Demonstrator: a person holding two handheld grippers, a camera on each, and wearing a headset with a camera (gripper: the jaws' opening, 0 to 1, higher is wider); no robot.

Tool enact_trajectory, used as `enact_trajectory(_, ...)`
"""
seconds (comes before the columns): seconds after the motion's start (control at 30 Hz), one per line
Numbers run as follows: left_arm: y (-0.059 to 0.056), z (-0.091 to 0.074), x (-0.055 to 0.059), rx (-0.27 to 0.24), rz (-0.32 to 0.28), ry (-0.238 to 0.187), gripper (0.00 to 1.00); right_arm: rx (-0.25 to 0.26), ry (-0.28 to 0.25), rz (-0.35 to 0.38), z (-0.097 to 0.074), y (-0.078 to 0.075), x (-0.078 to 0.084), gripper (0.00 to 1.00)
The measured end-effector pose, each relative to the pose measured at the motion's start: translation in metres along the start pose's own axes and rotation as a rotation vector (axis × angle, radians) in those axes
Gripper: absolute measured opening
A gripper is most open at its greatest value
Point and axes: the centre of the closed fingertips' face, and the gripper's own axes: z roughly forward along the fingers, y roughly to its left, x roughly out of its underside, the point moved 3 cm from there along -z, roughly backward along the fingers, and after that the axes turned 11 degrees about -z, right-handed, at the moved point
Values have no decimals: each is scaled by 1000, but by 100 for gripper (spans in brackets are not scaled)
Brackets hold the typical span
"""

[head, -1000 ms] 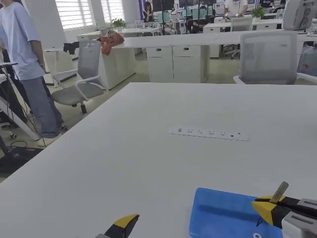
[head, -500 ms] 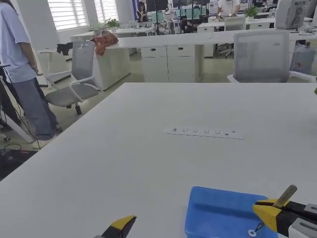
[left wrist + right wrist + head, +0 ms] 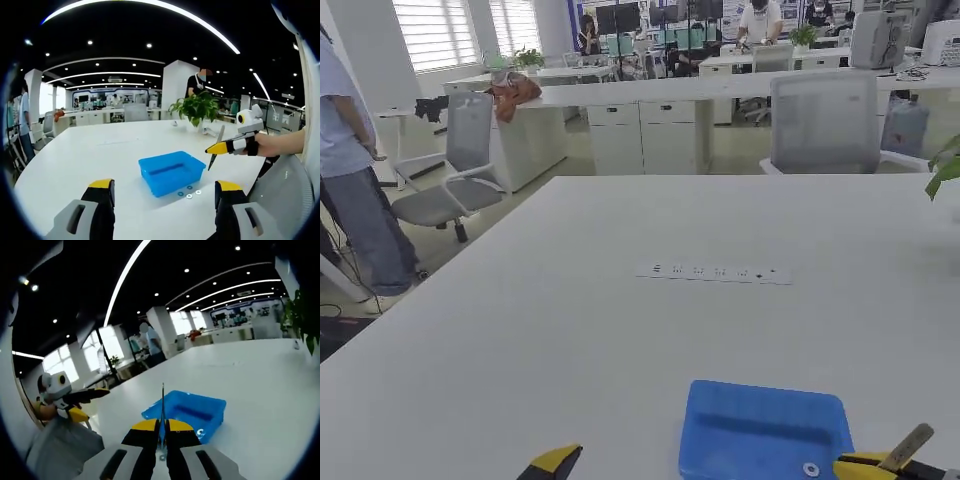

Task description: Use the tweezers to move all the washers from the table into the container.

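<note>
The big white desk (image 3: 520, 330) has lots of open room, and the blue plastic box (image 3: 765, 430) sits far from its left edge. Three small flat ring washers (image 3: 189, 195) lie on the desk just beside the box, out in front of the left tool (image 3: 165, 184), whose two sides are wide apart. The right tool (image 3: 161, 426) is pinched tight on the thin metal tweezers (image 3: 162, 397).

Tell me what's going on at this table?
A person holds a gripper in each hand over a white table. The right gripper is shut on tweezers, which hang tips-down close to a blue container. The left gripper is open and holds nothing. Three washers lie on the table beside the container, not yet moved in.
</note>
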Motion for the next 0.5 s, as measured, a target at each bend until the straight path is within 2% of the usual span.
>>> enact_trajectory(0.2, 1, 0, 0, -5, 6, 2, 83, 10, 8, 82, -5, -2, 8, 2)
enact_trajectory(0.37, 1, 0, 2, -5, 10, 10, 82, 38, 61, 96, -5, -4, 20, 3)
enact_trajectory(0.43, 1, 0, 2, -3, 11, 12, 81, 26, 58, 107, -1, -4, 22, 3)
enact_trajectory(0.5, 0, 0, 2, -2, 12, 13, 81, -13, 45, 117, 7, 6, 20, 3)
